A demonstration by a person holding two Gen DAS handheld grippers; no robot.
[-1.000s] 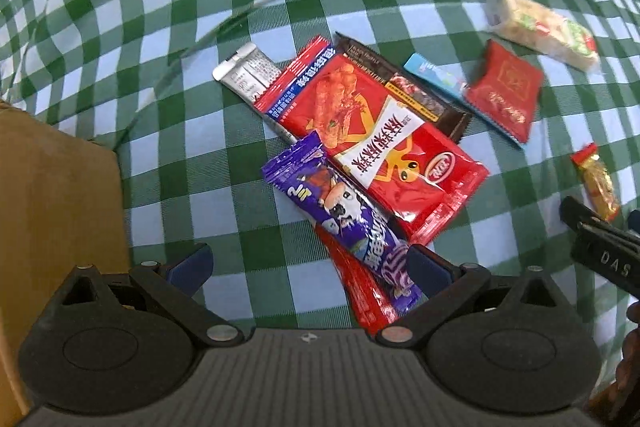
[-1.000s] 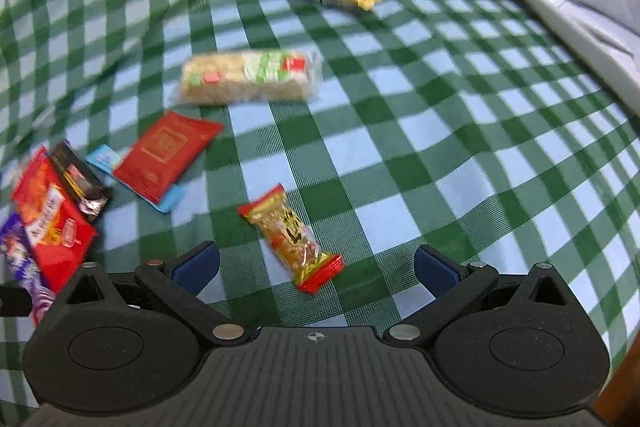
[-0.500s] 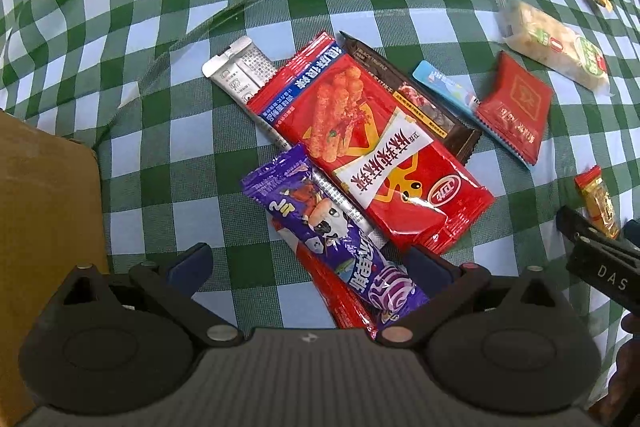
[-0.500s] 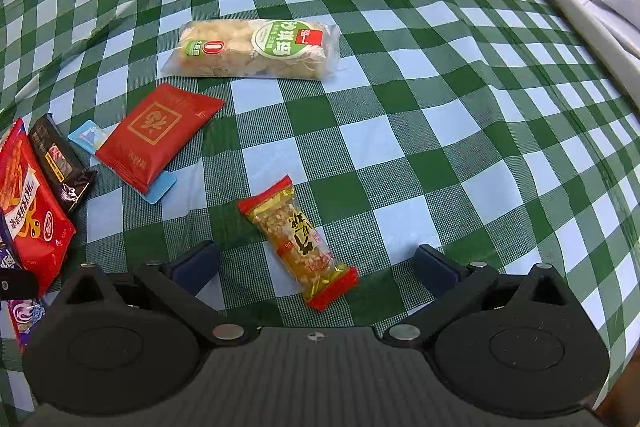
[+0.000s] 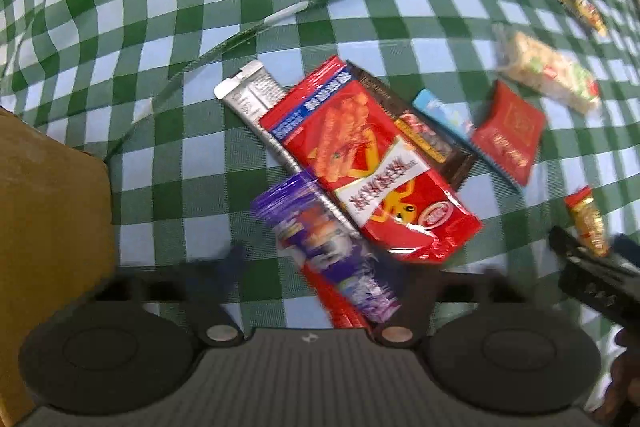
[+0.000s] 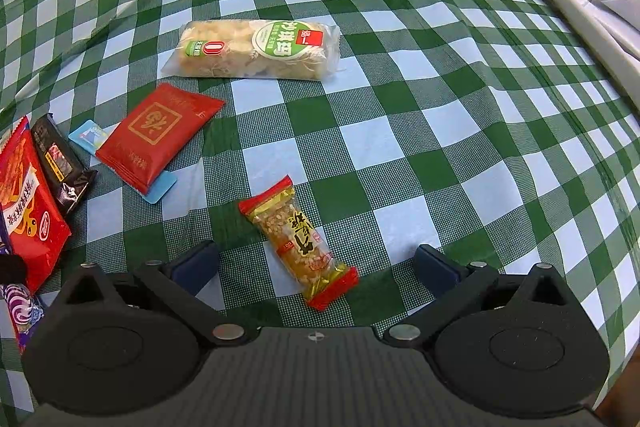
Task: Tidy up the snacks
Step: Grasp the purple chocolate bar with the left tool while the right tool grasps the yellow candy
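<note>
Purple snack packet (image 5: 332, 247) lies between the left gripper's (image 5: 324, 267) jaws, which have just been closing; contact is blurred. Right gripper (image 6: 316, 263) hangs wide open around a peanut bar (image 6: 298, 241), pads clear.

Lighting even, bright, diffuse overhead; shadows faint. Left wrist view: motion blur smears the purple foil snack wrapper (image 5: 332, 247) and the fingers (image 5: 232, 263); glare on the large red glossy snack packet (image 5: 372, 171). Right wrist view sharp. Fisheye bending curves the green-and-white checked cloth (image 6: 440, 107) at all edges.
</note>
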